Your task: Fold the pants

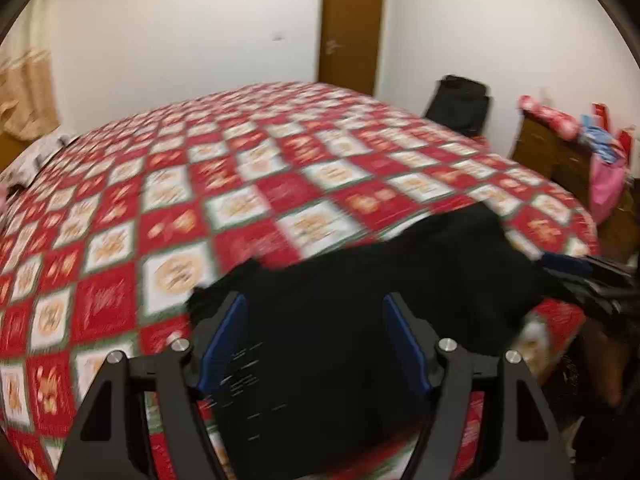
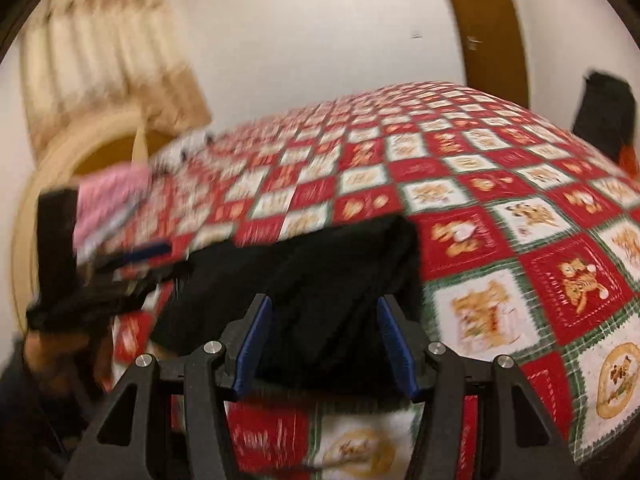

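Black pants (image 1: 360, 300) lie folded in a compact heap at the near edge of a bed with a red and white checked cover (image 1: 240, 184). My left gripper (image 1: 316, 320) is open, its blue-padded fingers standing wide on either side of the pants just above them. My right gripper (image 2: 324, 328) is open too, over the same pants (image 2: 320, 280) from the other side. Each gripper shows in the other's view: the right one at the right edge (image 1: 592, 276), the left one at the left (image 2: 132, 268). Both views are motion-blurred.
A brown door (image 1: 352, 28) and white wall are behind the bed. A black chair (image 1: 460, 104) and a wooden cabinet with bags (image 1: 580, 152) stand at the right. Curtains (image 2: 100, 60), pillows and a pink cloth (image 2: 108, 200) are at the bed's head.
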